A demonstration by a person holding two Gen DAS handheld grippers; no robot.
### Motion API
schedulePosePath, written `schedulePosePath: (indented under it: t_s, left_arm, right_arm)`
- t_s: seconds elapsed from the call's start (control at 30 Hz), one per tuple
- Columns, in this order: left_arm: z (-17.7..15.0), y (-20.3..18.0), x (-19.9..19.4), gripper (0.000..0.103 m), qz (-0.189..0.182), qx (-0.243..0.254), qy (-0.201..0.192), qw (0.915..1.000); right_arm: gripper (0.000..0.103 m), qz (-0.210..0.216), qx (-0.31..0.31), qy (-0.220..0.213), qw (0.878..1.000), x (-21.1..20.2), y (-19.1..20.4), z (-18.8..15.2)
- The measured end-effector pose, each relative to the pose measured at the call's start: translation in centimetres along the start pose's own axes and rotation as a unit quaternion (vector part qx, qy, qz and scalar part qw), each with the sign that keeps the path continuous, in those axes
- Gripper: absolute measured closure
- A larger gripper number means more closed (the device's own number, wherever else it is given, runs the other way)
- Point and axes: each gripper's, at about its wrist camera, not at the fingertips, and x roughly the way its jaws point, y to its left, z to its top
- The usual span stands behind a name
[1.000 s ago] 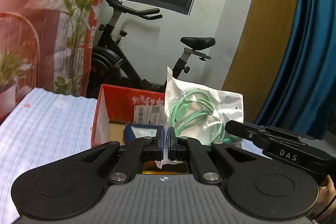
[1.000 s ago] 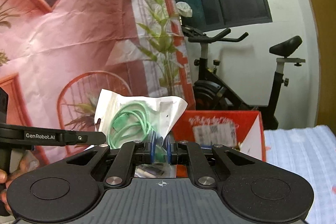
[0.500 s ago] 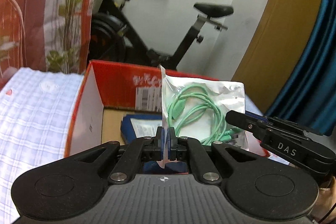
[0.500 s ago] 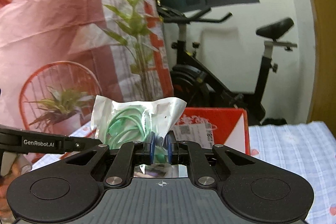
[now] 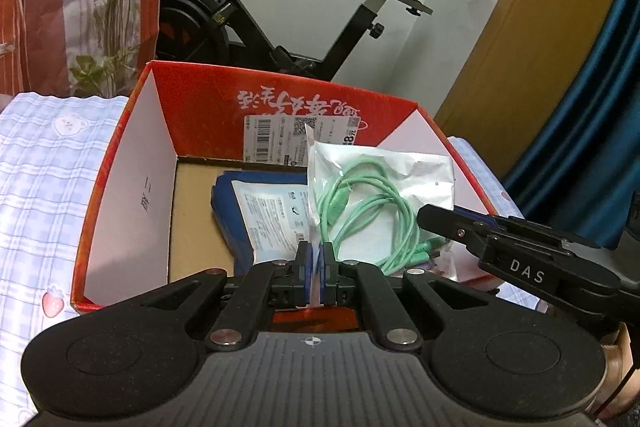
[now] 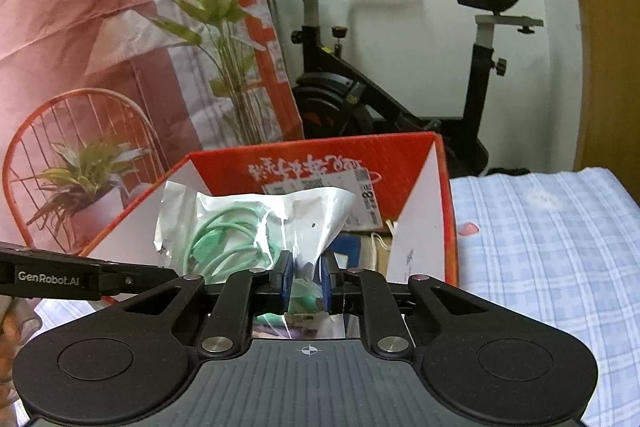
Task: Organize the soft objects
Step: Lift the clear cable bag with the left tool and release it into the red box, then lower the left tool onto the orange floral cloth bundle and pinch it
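Lowered over the red box [image 5: 120, 195], cable bag [image 5: 380, 199] stays clamped in left gripper [image 5: 315, 267]; right gripper [image 6: 305, 281] parted around it

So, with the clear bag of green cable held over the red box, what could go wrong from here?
1. The left gripper pinches only the thin edge of the clear plastic bag of green cable; it may slip out.
2. The right gripper has its jaws parted around the bag, so it gives little support.
3. The bag may land crooked on the blue packet in the red cardboard box.
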Motion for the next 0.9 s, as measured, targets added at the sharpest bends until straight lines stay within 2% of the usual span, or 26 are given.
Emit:
schedulePosePath:
  t_s: [0.13,0.27,0.4,0.57,0.6,0.7,0.9]
  left_arm:
    - [-0.1,-0.3,-0.4,0.095,0.004,0.015,-0.003,0.9999]
    - [-0.3,-0.5,-1.1,0.091,0.004,0.027,-0.011,0.9996]
    - [-0.5,-0.4,-2.2,0.091,0.004,0.035,-0.021,0.9992]
    - [-0.6,0.0,-3.9,0.089,0.007,0.033,-0.032,0.9989]
    - [-0.7,0.0,-4.1,0.086,0.007,0.035,-0.034,0.9988]
    - [-1.2,-0.1,-5.2,0.061,0.009,0.039,-0.042,0.9983]
    - [-2.5,-0.2,-5.9,0.059,0.011,0.046,-0.034,0.9983]
  right_arm:
    - [0.081,-0.006,0.009,0.004,1.000,-0.1,-0.2,-0.2]
    - [0.080,-0.018,0.010,0.002,1.000,-0.6,-0.3,-0.3]
    - [0.067,-0.032,0.009,-0.006,0.999,-1.4,0.1,-0.5]
    - [0.065,-0.034,0.013,-0.019,0.999,-2.7,0.2,-0.7]
    - [0.064,-0.032,0.014,-0.020,0.999,-3.0,0.2,-0.7]
    - [0.058,-0.022,0.009,-0.025,0.999,-3.9,0.9,-0.9]
    - [0.055,-0.010,-0.016,-0.039,0.999,-5.9,2.8,-1.8]
